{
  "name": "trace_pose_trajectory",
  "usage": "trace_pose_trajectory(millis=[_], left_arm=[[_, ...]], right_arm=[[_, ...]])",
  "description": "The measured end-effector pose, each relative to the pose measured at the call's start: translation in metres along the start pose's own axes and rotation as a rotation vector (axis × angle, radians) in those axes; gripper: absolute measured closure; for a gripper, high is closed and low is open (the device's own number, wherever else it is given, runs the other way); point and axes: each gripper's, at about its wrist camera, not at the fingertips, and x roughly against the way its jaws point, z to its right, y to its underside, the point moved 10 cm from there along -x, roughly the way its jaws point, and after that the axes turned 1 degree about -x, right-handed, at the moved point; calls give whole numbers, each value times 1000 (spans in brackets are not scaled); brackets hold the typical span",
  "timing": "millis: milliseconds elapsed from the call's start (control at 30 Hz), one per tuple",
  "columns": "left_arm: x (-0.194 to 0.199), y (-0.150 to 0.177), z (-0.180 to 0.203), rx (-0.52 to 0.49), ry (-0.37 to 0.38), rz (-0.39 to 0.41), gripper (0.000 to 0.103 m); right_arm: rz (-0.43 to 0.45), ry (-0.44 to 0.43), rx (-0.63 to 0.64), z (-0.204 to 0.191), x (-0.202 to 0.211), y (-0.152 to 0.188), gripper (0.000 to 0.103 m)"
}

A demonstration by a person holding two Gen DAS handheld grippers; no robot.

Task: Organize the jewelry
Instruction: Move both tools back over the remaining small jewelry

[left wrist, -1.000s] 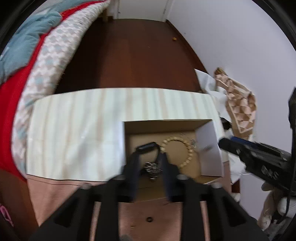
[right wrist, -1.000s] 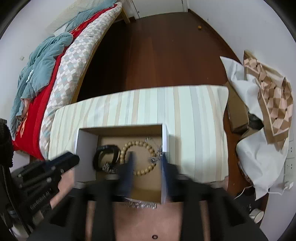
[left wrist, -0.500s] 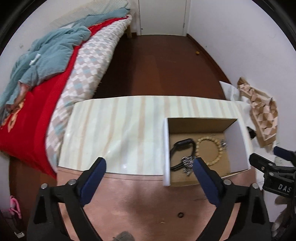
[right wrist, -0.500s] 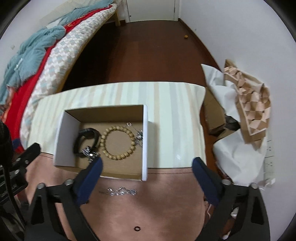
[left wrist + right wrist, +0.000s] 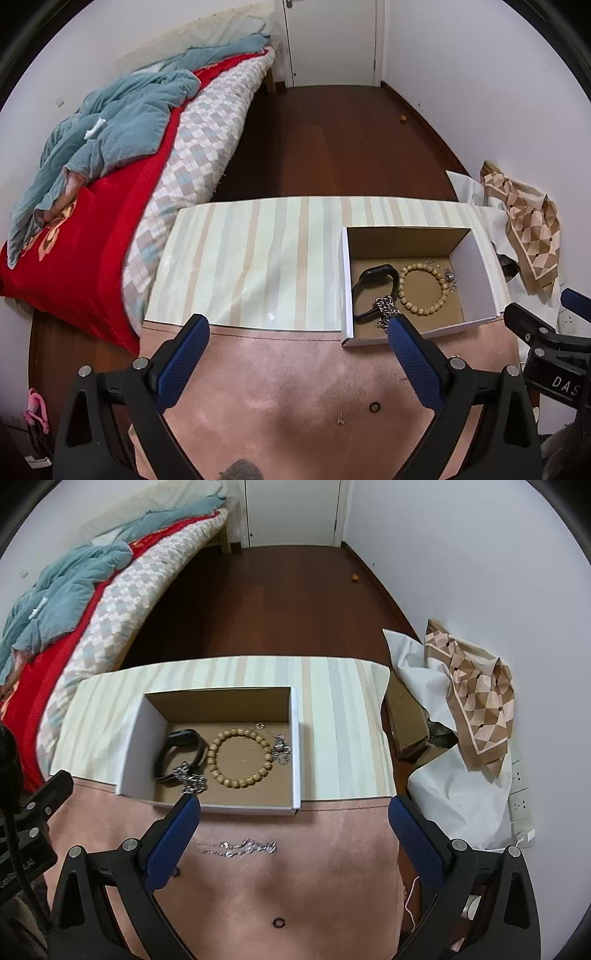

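Nearest, the left gripper (image 5: 297, 328) and right gripper (image 5: 293, 808) hover above a pink suede-like mat (image 5: 314, 878), each with blue-padded fingers (image 5: 173, 842) spread wide apart and holding nothing. A small black ring (image 5: 277, 922) lies on the mat. Just beyond it, a thin silver chain (image 5: 236, 847) is stretched out on the mat, near the front wall of an open cardboard box (image 5: 295, 746). Inside the box, a black watch (image 5: 181, 749) lies at the left with a chunky silver chain (image 5: 190, 773) touching it, a wooden bead bracelet (image 5: 240, 758) in the middle, and a fine silver necklace (image 5: 281, 751) at the right. The box rests on a striped cloth (image 5: 343, 731). Farther off, a bed (image 5: 207, 140) with a teal blanket (image 5: 122, 122) stands on the left, by a dark wooden floor (image 5: 266, 602)
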Motion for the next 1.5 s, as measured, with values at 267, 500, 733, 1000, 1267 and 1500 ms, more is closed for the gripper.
trace_pose_trajectory(millis=[267,500,733,1000,1267,1500], left_arm=[[49,3,-9,2,-6,83,4],[89,15,-8,-13,11,133,4],[109,25,-14,18,10,160,4],[60,62,-36,34,-88,63,4],[-3,128,-48,-1,-193,-62,4],[-42,169,-56,-4,-209,-174,4]], right_arm=[[78,-19,1,-7,54,12,0],[164,-8,1,-6,107,27,0],[178,-38,-22,-3,128,40,0],[86,-75,-84,12,73,78,0],[-34,-64,-145,25,-17,158,37],[-40,-84,-116,10,-56,179,42]])
